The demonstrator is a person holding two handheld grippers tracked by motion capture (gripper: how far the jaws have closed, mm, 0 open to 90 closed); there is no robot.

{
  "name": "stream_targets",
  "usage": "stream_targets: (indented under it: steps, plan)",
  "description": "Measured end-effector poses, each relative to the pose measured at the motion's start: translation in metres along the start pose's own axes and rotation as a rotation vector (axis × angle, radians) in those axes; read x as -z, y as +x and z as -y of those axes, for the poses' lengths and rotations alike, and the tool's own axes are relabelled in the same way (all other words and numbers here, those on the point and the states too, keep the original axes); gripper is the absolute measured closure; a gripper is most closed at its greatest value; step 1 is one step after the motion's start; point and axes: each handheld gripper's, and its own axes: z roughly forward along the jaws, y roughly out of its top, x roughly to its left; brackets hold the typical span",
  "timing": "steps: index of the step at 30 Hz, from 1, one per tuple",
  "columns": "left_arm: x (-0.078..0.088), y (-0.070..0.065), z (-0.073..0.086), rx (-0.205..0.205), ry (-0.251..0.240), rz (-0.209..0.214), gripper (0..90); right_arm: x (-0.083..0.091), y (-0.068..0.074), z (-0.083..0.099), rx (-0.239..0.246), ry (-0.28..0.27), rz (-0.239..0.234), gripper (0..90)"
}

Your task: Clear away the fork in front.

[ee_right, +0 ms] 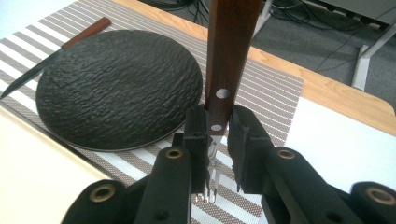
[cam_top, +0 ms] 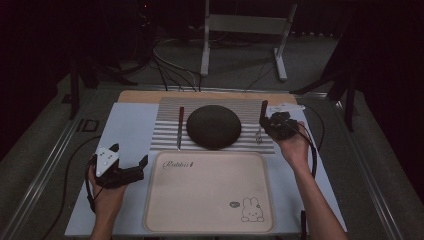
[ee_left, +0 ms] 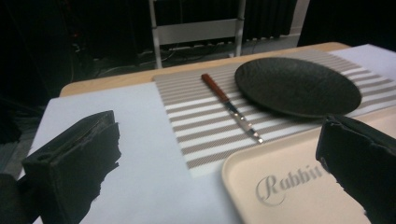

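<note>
Right of centre in the high view, our right gripper (cam_top: 264, 127) clamps the fork (ee_right: 227, 70) upright, tines down on the striped mat (cam_top: 170, 120) beside the dark plate (cam_top: 214, 126), probably to lay it there. Our left gripper (cam_top: 131, 161) idles, jaws apart.

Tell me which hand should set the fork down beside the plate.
Right. The right gripper is already shut on the fork, upright next to the plate. The left gripper is open, by the tray.

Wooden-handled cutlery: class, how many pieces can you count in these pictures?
2. A wooden-handled knife lies on the striped placemat, left of the dark round plate; a wooden-handled fork stands clamped in the right gripper.
</note>
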Motion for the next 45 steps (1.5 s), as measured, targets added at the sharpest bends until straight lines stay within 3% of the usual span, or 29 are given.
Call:
stream_targets:
  steps: [9,21,28,29,33,45]
  plan:
    - [-0.018,-0.023,-0.024,-0.021,-0.015,0.047,0.0,0.013,0.006,-0.002,-0.002,-0.033,-0.032,77.7]
    - [-0.057,-0.074,-0.064,-0.091,-0.032,0.14,0.1,0.029,0.018,0.0,0.014,-0.073,-0.076,77.7]
    - [-0.072,-0.097,-0.081,-0.102,-0.041,0.199,0.7,0.036,0.029,0.0,0.029,-0.097,-0.105,77.7]
    - [-0.077,-0.107,-0.086,-0.113,-0.04,0.219,0.7,0.037,0.031,0.0,0.033,-0.1,-0.11,77.7]
    - [-0.087,-0.122,-0.094,-0.13,-0.035,0.25,1.6,0.039,0.042,0.0,0.047,-0.109,-0.132,77.7]
    - [-0.104,-0.153,-0.11,-0.099,-0.06,0.333,7.6,0.032,0.063,-0.001,0.06,-0.112,-0.188,77.7]
